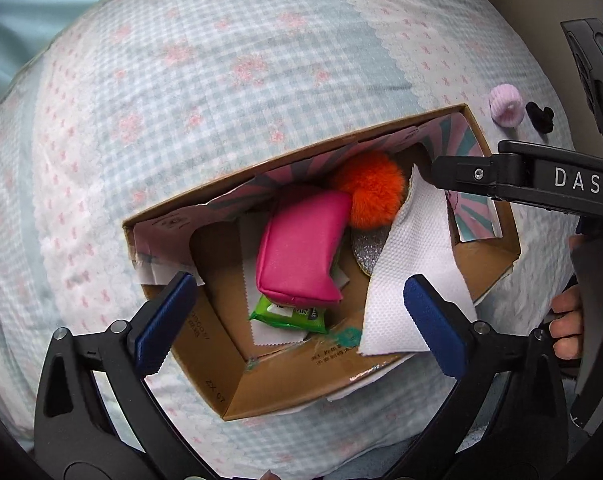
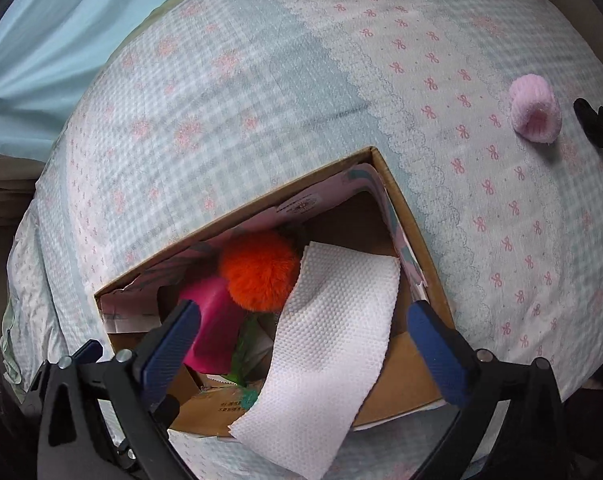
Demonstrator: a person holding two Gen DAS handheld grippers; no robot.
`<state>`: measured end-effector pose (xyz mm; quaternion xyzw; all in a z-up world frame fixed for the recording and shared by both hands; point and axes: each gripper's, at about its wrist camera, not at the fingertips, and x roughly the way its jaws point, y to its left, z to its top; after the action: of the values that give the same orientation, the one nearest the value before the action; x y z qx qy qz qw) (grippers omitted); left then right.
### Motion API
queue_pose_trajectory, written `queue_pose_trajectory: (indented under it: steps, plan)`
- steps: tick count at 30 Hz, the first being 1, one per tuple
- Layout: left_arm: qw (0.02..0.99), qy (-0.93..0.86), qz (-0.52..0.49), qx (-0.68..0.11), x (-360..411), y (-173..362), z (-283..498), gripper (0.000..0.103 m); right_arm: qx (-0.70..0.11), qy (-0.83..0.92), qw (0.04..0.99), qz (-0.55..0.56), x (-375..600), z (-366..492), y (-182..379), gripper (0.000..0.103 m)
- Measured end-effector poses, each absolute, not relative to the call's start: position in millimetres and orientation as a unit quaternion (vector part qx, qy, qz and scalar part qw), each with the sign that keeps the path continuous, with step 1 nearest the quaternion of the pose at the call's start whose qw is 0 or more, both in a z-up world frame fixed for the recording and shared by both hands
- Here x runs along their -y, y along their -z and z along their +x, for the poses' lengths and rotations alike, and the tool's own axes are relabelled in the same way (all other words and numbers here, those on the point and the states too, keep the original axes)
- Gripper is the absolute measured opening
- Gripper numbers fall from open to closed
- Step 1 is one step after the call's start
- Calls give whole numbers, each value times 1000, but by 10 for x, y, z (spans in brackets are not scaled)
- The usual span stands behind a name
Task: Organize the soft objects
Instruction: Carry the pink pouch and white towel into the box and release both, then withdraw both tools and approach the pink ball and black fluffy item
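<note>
The open brown cardboard box on the bed already holds a fluffy orange pompom, a pink padded pouch and white tissue. Beyond the box, a lilac knitted scrunchie and black hair tie remain. Both tools, left and right, gape apart, empty.

Cardboard box on patterned bedspread holds orange pompom, pink pouch; white paper towel drapes over near rim. Right gripper jaws spread, empty.
</note>
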<state>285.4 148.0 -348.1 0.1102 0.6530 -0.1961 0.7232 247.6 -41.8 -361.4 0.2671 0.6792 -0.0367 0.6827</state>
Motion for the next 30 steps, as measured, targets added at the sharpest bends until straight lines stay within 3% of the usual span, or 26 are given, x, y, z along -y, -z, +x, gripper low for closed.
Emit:
queue_pose_trajectory:
  steps: [13, 30]
  plan:
    - [744, 179, 82, -639, -1632, 3141, 2648, 103, -657, 22, 708, 259, 386, 2350, 3289, 103]
    - [810, 124, 52, -571, -1927, 2316, 1983, 103, -594, 2, 783, 183, 453, 1652, 2277, 103]
